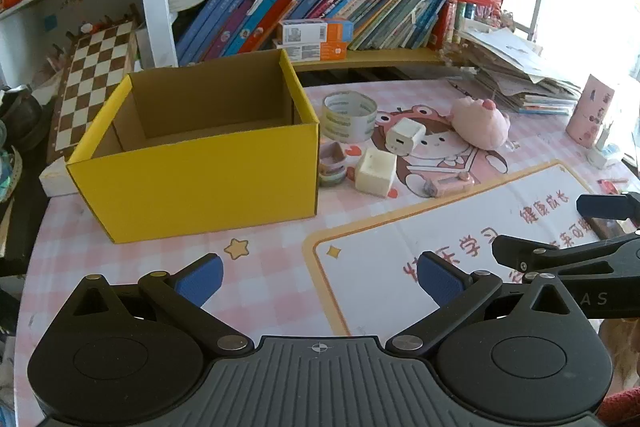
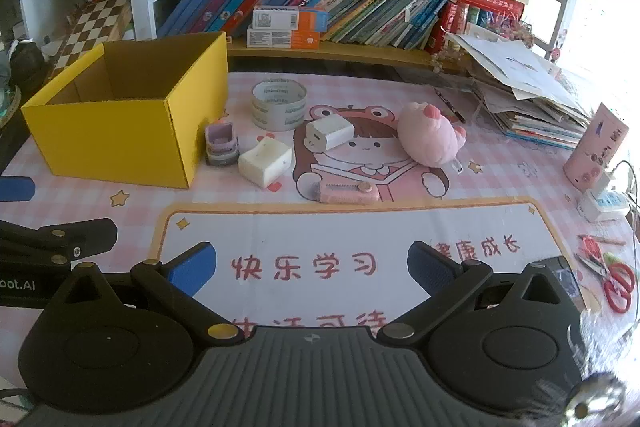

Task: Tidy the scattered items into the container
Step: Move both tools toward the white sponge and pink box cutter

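Both grippers are hovering low over the pink desk mat, fingers spread wide and gripping nothing: the left gripper and the right gripper. Ahead of the left one, the yellow box is standing open. Just right of it are lying the small lilac containers, a cream block, a white charger, a tape roll, a pink plush and a pink utility knife. Only the right wrist view is showing red scissors near the mat's right edge.
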A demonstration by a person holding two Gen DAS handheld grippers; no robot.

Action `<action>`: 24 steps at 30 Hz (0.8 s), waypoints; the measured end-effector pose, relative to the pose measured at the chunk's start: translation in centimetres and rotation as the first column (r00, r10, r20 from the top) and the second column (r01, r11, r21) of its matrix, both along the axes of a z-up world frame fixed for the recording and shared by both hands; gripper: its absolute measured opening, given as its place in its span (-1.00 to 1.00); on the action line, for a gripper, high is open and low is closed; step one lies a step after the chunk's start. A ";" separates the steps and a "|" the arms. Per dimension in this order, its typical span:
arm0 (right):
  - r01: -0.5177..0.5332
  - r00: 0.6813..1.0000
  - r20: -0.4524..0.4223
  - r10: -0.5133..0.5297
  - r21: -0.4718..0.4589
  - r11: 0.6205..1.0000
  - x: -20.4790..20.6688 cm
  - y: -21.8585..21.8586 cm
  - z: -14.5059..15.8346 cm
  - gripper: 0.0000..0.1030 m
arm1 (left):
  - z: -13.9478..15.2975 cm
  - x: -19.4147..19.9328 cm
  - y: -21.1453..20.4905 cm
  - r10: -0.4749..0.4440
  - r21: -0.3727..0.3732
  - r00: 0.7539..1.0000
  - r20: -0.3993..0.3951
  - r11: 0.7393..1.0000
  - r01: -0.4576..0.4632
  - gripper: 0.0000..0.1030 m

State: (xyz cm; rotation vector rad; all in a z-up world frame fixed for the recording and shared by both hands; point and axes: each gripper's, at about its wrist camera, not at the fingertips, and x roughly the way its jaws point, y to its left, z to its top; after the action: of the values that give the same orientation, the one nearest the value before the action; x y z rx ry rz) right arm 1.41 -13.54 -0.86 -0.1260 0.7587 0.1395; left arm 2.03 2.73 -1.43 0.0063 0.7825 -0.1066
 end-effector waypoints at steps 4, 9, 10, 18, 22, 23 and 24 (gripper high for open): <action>-0.016 1.000 0.001 0.016 0.001 1.000 0.9 -1.0 0.0 1.00 | 0.1 0.5 -0.9 0.008 -0.003 1.000 0.007 1.000 -0.008 1.00; -0.032 0.999 0.012 0.032 0.000 1.000 2.0 -2.4 0.1 1.00 | 0.2 1.5 -2.4 0.007 -0.009 1.000 0.029 1.000 -0.007 1.00; -0.034 0.999 0.012 0.034 -0.001 0.999 2.2 -2.7 0.0 0.98 | 0.1 1.7 -2.7 0.007 -0.007 0.999 0.034 1.000 -0.007 1.00; -0.040 0.999 0.001 0.040 0.016 0.999 4.2 -5.1 -0.5 0.96 | -0.2 3.4 -5.2 -0.010 0.015 0.999 0.040 1.000 0.009 1.00; -0.050 0.999 0.002 0.050 0.028 0.998 5.1 -6.0 -0.9 0.96 | -0.5 4.1 -6.1 -0.015 0.026 0.999 0.034 1.000 0.014 1.00; -0.053 0.999 0.002 0.053 0.031 0.998 5.3 -6.1 -0.9 0.96 | -0.5 4.2 -6.2 -0.015 0.026 0.999 0.031 1.000 0.014 1.00; -0.057 0.998 0.003 0.057 0.034 0.998 5.5 -6.3 -1.1 0.96 | -0.6 4.4 -6.3 -0.015 0.025 1.000 0.026 1.000 0.014 1.00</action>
State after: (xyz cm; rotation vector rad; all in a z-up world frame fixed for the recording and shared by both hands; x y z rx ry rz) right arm 6.89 -19.83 -1.93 -0.1160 0.7506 0.2066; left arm 6.42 -3.61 -2.07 0.0372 0.7579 -0.1102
